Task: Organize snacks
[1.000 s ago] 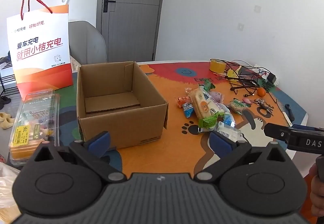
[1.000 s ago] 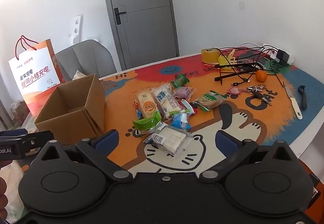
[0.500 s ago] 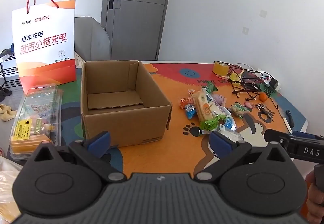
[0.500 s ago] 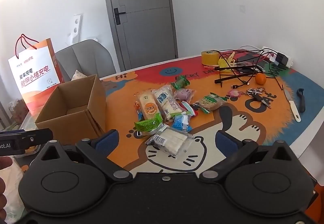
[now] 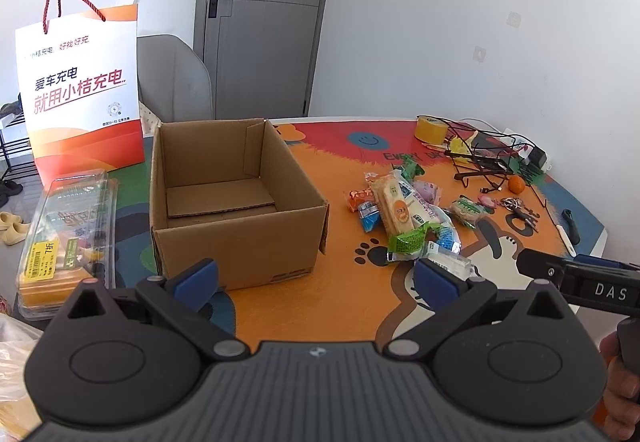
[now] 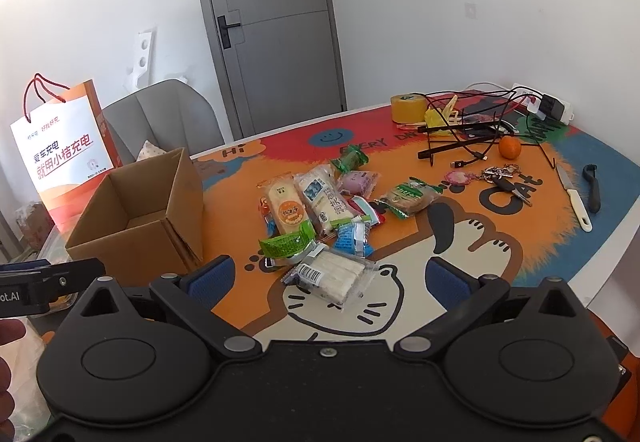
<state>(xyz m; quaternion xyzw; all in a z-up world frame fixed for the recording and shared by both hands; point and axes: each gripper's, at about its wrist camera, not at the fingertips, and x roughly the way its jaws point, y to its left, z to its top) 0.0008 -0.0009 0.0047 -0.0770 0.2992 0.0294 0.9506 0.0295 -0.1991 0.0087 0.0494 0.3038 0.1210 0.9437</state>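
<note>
An open cardboard box (image 5: 224,198) (image 6: 140,218) stands empty on the colourful table mat. Right of it lies a loose pile of wrapped snacks (image 5: 404,214) (image 6: 316,210), with a clear pack of white wafers (image 6: 332,276) nearest the front. My left gripper (image 5: 316,278) hovers open in front of the box's near right corner, nothing between its blue pads. My right gripper (image 6: 328,278) hangs open just short of the white wafer pack, holding nothing. Each gripper shows at the edge of the other's view.
A white-and-orange paper bag (image 5: 80,98) stands behind the box, a clear plastic pastry tray (image 5: 64,238) left of it. At the far right lie yellow tape (image 6: 408,108), tangled black cables (image 6: 468,126), an orange (image 6: 510,147), keys (image 6: 504,182), a knife (image 6: 576,200) and a peeler (image 6: 593,192).
Both views have shifted slightly, the left one panning right and rising a little. Nothing on the table has moved, and both grippers stay open.
</note>
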